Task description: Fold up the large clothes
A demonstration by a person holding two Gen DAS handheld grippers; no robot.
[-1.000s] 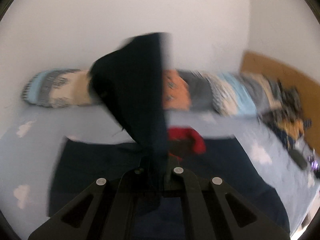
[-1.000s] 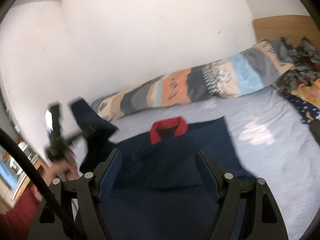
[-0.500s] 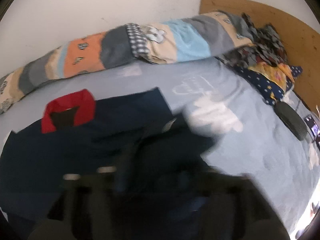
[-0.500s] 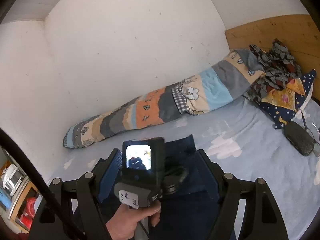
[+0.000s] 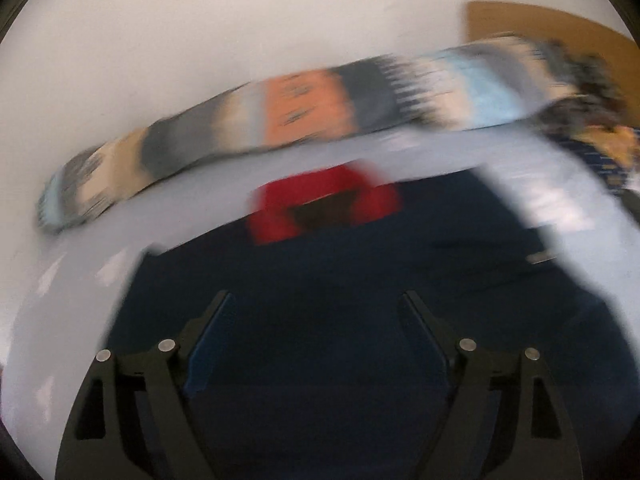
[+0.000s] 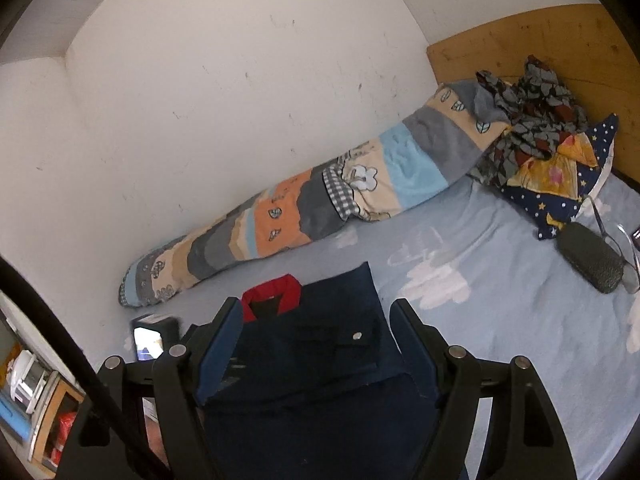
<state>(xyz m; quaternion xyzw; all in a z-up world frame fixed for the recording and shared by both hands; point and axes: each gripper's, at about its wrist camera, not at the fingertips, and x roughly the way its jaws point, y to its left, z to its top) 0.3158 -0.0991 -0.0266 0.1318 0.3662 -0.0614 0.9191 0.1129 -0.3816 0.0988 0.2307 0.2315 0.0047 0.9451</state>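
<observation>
navy jacket lying flat on the bed, both claws gaping

the navy jacket (image 6: 320, 364) is lying spread on the light blue bedsheet (image 6: 500, 320), and we are looking along it from the hem end. its red collar (image 6: 276, 292) is pointing away from us toward the striped bolster (image 6: 320, 204) by the wall, so its long axis is running from our grippers to that bolster.

we are holding the left gripper (image 5: 316, 304) with its jaws spread wide and nothing between them, hovering over the dark cloth; this view is blurring, so we cannot tell whether it is touching the fabric. we are keeping the right gripper (image 6: 316, 312) wide too, gripping nothing, its fingers framing the jacket's chest.
</observation>
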